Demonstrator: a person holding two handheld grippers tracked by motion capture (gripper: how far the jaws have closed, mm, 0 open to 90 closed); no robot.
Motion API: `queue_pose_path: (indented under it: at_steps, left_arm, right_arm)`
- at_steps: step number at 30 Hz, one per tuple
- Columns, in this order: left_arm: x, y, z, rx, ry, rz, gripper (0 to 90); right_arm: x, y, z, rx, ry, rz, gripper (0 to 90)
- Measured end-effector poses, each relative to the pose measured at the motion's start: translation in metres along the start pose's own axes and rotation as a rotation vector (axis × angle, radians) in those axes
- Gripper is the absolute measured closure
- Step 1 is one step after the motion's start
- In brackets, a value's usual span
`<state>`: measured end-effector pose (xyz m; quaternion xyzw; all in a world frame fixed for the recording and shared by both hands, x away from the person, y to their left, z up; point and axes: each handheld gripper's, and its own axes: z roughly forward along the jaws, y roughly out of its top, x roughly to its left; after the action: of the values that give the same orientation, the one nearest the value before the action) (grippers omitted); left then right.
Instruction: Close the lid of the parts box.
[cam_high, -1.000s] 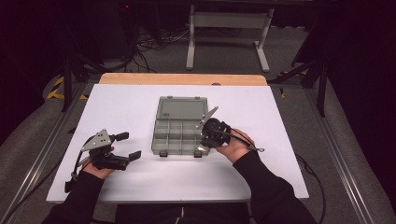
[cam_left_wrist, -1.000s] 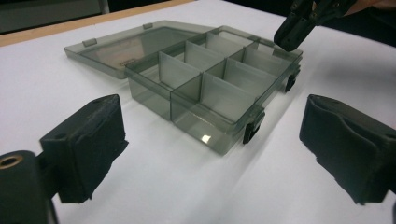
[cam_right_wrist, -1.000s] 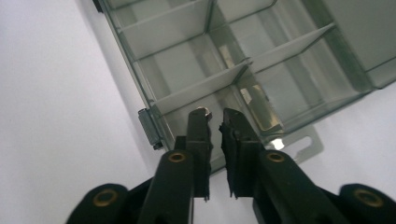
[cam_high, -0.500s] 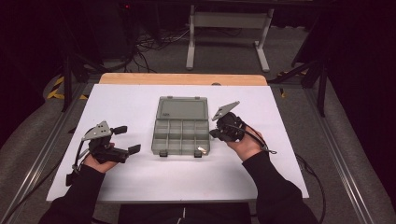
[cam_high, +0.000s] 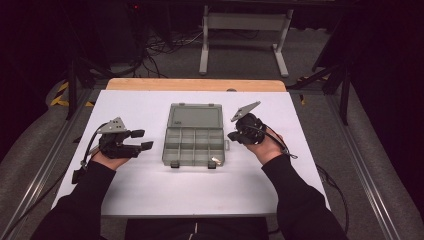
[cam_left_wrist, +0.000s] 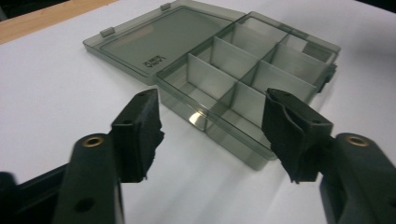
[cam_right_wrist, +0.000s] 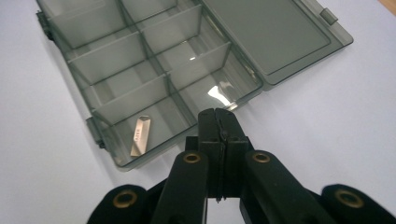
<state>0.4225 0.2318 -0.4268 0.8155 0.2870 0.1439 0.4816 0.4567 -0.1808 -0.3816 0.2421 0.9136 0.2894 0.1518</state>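
Smoky grey transparent plastic compartment box lies mid-surface, lid flat toward twelve o'clock, long axis twelve-to-six; left tongs at nine, right tongs at three, white surface bare around.

Left gripper view: tongs apart, just closing partway on nothing, box beyond at twelve.

Right gripper view: tongs together, empty; small gold metal strip at ten in the near corner compartment.
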Motion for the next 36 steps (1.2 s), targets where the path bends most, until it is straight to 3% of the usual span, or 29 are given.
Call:
queue_pose_path:
  at_steps: [5, 14, 21, 30, 36]
  left_arm:
    - [0.005, 0.015, 0.006, 0.085, 0.012, 0.026, 56.5]
    - [0.017, 0.033, 0.017, 0.186, 0.034, 0.057, 85.4]
    - [0.025, 0.043, 0.026, 0.232, 0.062, 0.065, 89.8]
    - [0.035, 0.053, 0.04, 0.249, 0.067, 0.034, 89.9]
    - [0.035, 0.06, 0.05, 0.274, 0.098, 0.062, 89.8]
  right_arm:
    - [-0.011, 0.003, 0.002, -0.004, -0.004, -0.005, 90.0]
    - [-0.026, 0.011, 0.003, 0.01, -0.016, 0.004, 90.0]
    - [-0.038, 0.015, 0.006, 0.02, -0.029, 0.021, 90.0]
    - [-0.049, 0.02, 0.016, 0.033, -0.036, 0.011, 90.0]
    - [-0.056, 0.023, 0.023, 0.044, -0.043, 0.019, 90.0]
